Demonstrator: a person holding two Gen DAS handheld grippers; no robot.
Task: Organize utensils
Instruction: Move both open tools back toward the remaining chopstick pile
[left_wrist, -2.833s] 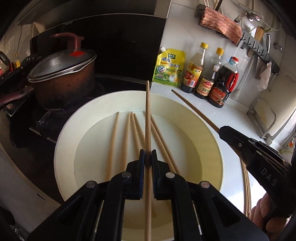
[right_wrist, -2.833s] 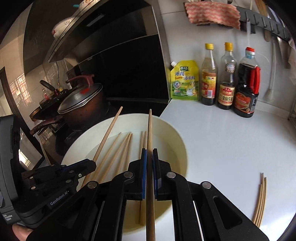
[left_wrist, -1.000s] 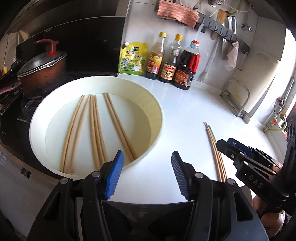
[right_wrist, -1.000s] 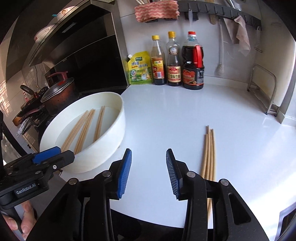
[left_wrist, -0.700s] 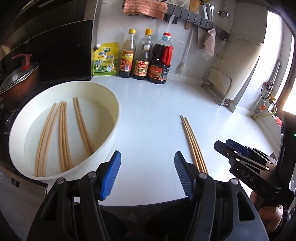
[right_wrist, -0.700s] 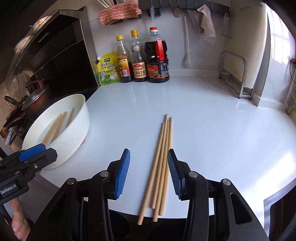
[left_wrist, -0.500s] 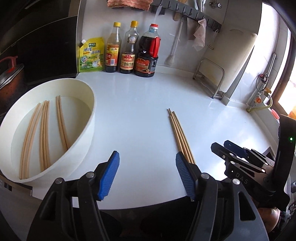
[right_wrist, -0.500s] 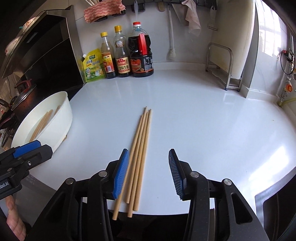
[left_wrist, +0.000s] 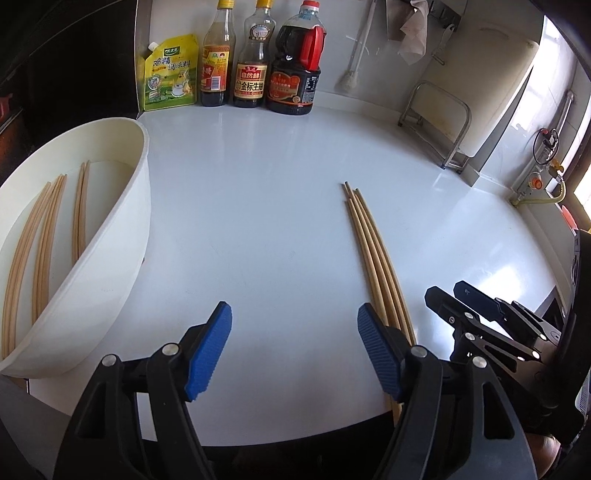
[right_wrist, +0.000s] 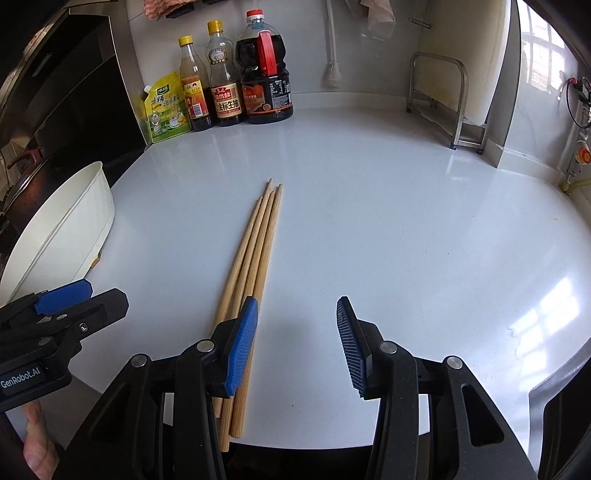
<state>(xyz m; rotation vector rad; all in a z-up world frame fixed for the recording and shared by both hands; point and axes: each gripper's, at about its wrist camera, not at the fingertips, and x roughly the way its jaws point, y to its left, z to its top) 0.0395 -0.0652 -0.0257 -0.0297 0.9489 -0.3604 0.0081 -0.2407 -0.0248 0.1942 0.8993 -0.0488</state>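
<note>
Four chopsticks (right_wrist: 255, 251) lie bundled on the white desk (right_wrist: 388, 221), long axis running away from the viewer, well apart from the basin (left_wrist: 122, 221) that holds more. The right hand-held gripper (right_wrist: 295, 332) is nearer, spread and empty, bundle at its left finger. The left hand-held gripper (left_wrist: 293, 343), also spread, has them by its right finger.

White counter (left_wrist: 258, 221), chopsticks (left_wrist: 373, 251), bowl (left_wrist: 122, 229), seemingly sauce bottles (left_wrist: 251, 59)
</note>
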